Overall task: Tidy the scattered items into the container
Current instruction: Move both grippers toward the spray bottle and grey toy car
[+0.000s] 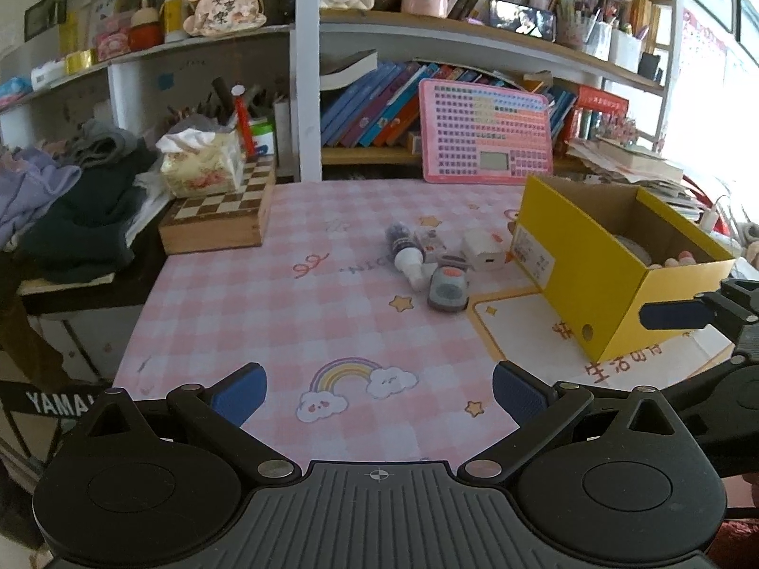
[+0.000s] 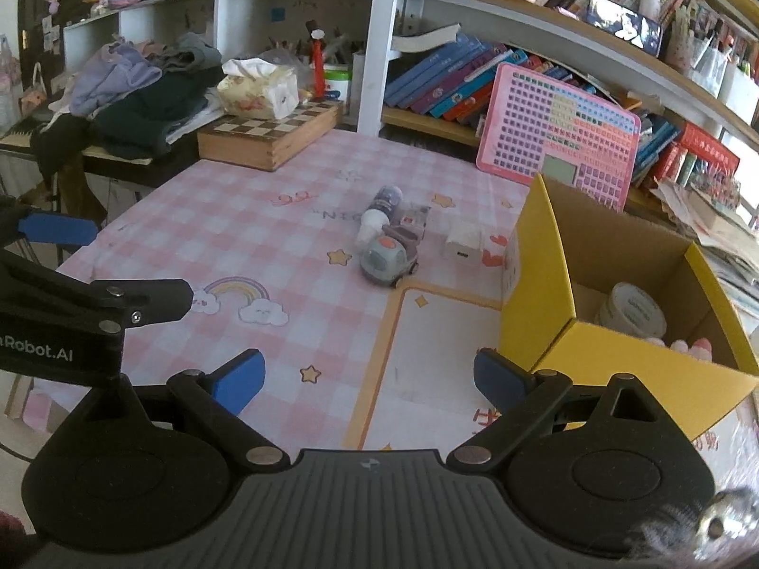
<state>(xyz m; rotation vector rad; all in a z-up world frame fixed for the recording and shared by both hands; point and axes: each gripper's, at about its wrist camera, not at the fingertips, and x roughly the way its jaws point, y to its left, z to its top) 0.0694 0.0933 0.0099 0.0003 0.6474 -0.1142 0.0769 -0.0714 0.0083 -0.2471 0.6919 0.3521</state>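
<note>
A yellow cardboard box (image 1: 593,275) (image 2: 536,279) stands open on the right of the pink checked table; inside it lie a round white tub (image 2: 633,310) and a pink soft thing (image 2: 688,346). Left of the box lies a small cluster: a grey toy car (image 1: 447,290) (image 2: 386,261), a dark bottle with a white cap (image 1: 405,251) (image 2: 379,215), a small white block (image 1: 484,251) (image 2: 462,239) and a small pink-labelled box (image 1: 431,243). My left gripper (image 1: 379,391) hangs open over the near table with nothing between its fingers. My right gripper (image 2: 367,374) is open too, beside the box's near corner.
A wooden chessboard box (image 1: 218,218) with a tissue pack (image 1: 199,166) on it sits at the back left beside piled clothes (image 1: 71,199). A pink keyboard toy (image 1: 486,133) leans on the bookshelf behind. The table's left edge drops off near the clothes.
</note>
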